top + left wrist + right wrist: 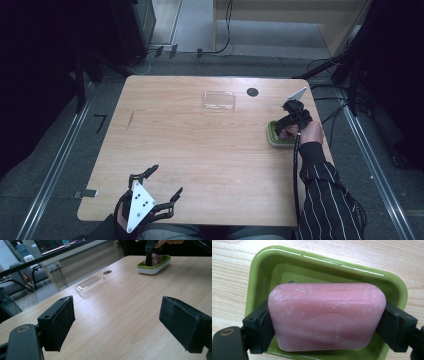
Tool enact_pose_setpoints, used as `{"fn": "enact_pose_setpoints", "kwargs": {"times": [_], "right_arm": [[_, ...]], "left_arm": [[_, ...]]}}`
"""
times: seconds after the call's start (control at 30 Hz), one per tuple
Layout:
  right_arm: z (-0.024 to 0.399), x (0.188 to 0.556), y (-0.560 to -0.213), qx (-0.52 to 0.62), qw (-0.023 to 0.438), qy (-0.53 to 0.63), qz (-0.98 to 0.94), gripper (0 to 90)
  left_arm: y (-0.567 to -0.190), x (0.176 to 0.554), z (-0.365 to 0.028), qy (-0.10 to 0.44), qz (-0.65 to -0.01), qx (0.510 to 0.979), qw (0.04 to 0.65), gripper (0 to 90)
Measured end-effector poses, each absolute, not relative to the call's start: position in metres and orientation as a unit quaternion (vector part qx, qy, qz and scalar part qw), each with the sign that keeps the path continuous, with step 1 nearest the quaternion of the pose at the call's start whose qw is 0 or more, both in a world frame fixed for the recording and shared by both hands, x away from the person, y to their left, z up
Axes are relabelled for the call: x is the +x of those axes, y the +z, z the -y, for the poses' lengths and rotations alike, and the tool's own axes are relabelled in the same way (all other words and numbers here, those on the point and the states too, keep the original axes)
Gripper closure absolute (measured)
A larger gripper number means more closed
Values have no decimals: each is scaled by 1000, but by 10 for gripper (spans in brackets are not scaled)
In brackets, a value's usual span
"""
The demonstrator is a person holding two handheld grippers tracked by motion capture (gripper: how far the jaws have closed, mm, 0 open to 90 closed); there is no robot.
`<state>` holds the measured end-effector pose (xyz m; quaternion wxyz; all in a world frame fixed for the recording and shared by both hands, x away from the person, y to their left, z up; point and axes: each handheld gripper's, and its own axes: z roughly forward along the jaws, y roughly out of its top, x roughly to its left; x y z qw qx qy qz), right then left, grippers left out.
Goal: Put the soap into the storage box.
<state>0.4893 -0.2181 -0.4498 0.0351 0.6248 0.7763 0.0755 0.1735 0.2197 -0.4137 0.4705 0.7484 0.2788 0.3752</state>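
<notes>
A pink soap bar lies over the hollow of a green soap dish with a white base. My right gripper is shut on it, one black pad on each short end. The high view shows this dish at the table's right edge, with the right gripper pointing down into it. My left gripper rests near the front left edge. Its jaws stand wide open with nothing between them, and bare wood shows between the left gripper's pads. From there the soap pokes above the dish.
A clear plastic lid lies at the back middle of the table, next to a dark round cable hole. The left gripper view has the lid ahead of its jaws. Cables trail off the table's right side.
</notes>
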Motion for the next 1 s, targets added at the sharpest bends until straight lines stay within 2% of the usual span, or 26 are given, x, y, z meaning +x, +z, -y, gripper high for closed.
{"fn": "enact_pose_setpoints", "kwargs": {"times": [1.0], "right_arm": [[217,490,-453,624,33,80,-776,139]], "left_arm": [[-414,174,-220,376,-278,749,470,136]]}}
